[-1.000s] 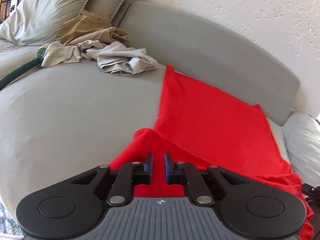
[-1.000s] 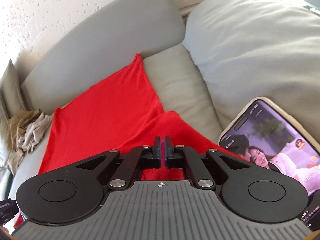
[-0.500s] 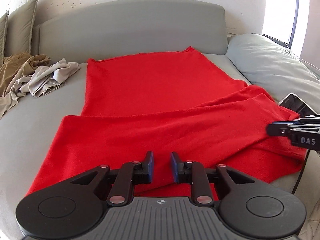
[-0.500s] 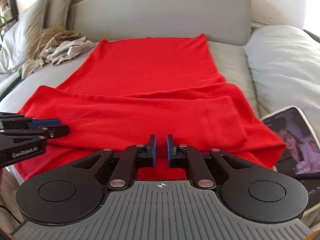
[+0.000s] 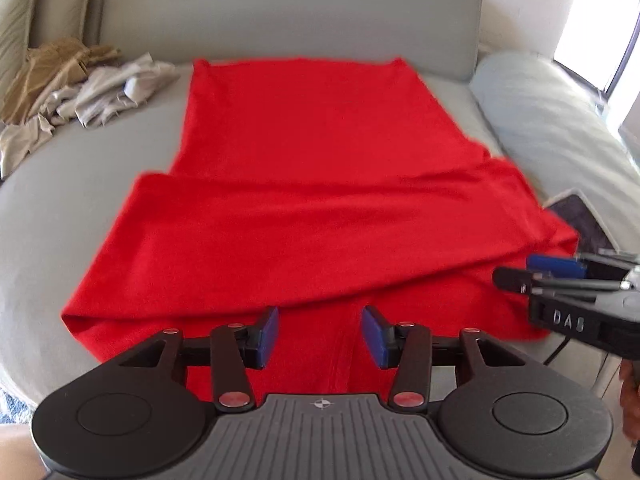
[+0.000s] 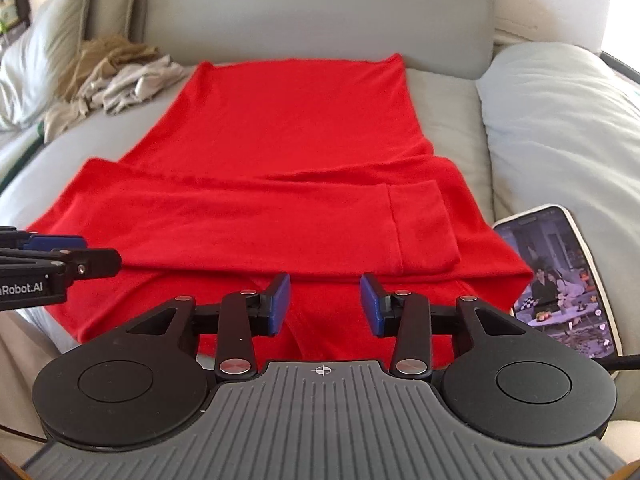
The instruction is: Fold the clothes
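Red garment (image 5: 320,184) (image 6: 280,184): spread flat on the grey sofa seat (image 5: 80,184) (image 6: 448,120), far hem at 12 o'clock against the backrest (image 5: 288,12), near portion folded over into a wide band across the front edge.

Left tool (image 5: 319,334): blue-padded jaws spread wide, empty, hovering just above the near edge of the garment at 6 o'clock.

Right tool (image 6: 325,304): jaws likewise spread, holding nothing, over the same near edge.

Seen only from the right wrist: a sleeve cuff (image 6: 424,224) with a stitched seam lying on the folded band at 2 o'clock; a lit phone (image 6: 560,280) showing a video of two people, touching the garment's right edge at 3 o'clock. From the left wrist the phone (image 5: 580,224) is dark and blurred.

Crumpled beige and tan clothes (image 5: 80,84) (image 6: 116,76): heaped at 10 o'clock, apart from the garment.

Pale cushion (image 5: 552,120) (image 6: 560,120): at 2 o'clock.

Writing: "DAS" on the right tool's body (image 5: 568,322) in the left view; "Robot.AI", cut off at the frame edge, on the left tool's body (image 6: 28,288) in the right view.
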The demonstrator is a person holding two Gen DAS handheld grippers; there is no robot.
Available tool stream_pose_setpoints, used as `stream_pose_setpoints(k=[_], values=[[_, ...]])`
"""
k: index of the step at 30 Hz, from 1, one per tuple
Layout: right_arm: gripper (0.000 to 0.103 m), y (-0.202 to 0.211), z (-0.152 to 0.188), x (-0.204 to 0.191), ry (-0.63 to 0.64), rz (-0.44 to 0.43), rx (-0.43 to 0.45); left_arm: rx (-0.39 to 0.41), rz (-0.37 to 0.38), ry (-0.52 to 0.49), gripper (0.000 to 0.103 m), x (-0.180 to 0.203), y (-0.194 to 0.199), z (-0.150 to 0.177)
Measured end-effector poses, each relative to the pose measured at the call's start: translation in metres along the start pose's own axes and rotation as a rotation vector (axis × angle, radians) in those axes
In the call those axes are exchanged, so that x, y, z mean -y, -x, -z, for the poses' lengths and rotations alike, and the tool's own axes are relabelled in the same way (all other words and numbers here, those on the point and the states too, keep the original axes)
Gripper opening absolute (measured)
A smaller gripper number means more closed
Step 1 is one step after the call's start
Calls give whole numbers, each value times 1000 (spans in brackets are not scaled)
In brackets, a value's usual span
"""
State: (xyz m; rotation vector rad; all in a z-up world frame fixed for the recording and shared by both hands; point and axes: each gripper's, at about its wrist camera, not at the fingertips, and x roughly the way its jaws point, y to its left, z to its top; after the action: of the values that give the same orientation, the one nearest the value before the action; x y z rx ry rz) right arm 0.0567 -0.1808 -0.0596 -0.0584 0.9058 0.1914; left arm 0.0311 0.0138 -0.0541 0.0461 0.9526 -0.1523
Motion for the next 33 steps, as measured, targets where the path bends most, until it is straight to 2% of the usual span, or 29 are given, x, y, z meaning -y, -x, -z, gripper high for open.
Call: stream_pose_setpoints(k=[2,6,10,12,13,16,18,24,25,26,27,28,31,33], values=[[45,-7,4,1,6,-7,-37,-30,-19,-27,46,7,-6,3],[50,6,23,6,18,-34,-51,-58,-26,-60,45,16,5,18],[50,27,38,9,16,-40,-59,-134,11,-56,45,15,16,37],[52,39,44,13,-28,-81,-114,-166,58,-29,45,11,24,49],[52,47,49,15,-38,-103,-107,-167,76,-5,45,7,29,54],[56,68,65,21,-53,-170,-74,-162,95,73,46,-4,40,65],[57,78,73,26,-80,-200,-57,-125,88,101,45,-7,46,65],[62,91,72,37,-180,-188,35,25,46,158,52,-8,61,56],[60,91,70,36,-169,-172,62,48,38,158,52,-7,62,54],[45,90,67,34,-156,-157,91,68,31,147,52,-4,59,51],[20,87,65,32,-136,-147,119,88,25,133,52,-2,56,47],[14,82,62,30,-123,-129,131,104,14,115,52,2,52,44],[13,65,54,25,-92,-74,149,130,-46,60,52,13,37,38],[14,55,52,24,-83,-50,148,114,-45,38,52,16,25,38]])
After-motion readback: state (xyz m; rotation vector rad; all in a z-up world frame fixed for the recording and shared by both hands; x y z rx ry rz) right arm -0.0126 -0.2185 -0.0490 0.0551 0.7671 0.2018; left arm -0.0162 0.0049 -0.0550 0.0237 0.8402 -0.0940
